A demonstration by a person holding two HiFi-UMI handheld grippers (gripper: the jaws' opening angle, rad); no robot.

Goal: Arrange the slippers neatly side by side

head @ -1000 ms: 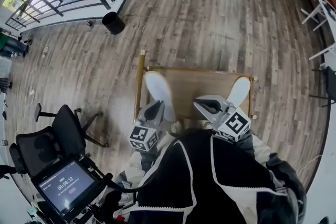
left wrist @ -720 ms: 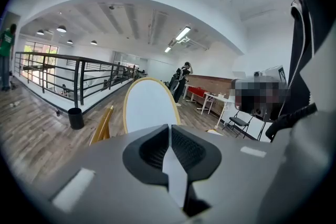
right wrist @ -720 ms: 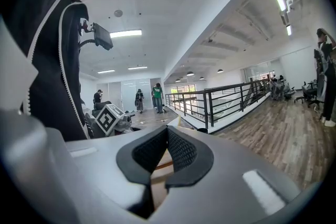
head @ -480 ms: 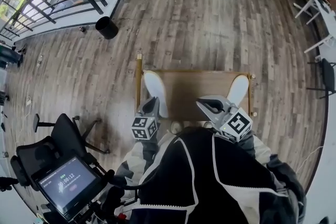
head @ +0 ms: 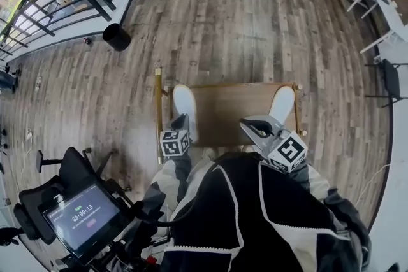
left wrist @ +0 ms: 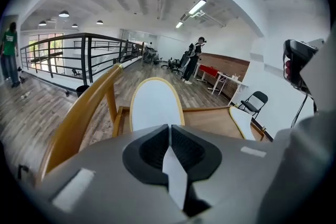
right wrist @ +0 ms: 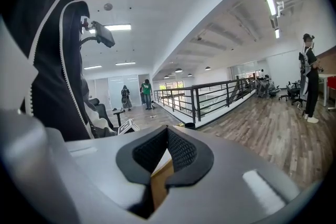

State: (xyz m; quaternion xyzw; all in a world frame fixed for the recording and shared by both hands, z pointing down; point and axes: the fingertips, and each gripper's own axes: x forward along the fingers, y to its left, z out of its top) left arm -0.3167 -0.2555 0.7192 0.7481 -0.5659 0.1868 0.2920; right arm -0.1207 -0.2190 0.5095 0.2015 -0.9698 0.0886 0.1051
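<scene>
the left tongs (head: pixel 182 119) and right tongs (head: pixel 246 125) are both closed, holding nothing. one white slipper (head: pixel 184 100) lies at the left end of the bench (head: pixel 233 108), the other slipper (head: pixel 283 101) at its right end, well apart.

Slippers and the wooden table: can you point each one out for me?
Left-hand slipper (head: pixel 183 100): head view, middle of its white surface.
Right-hand slipper (head: pixel 282 102): head view, middle of its white surface.
Wooden table (head: pixel 233 113): head view, bare top between the two slippers.
</scene>
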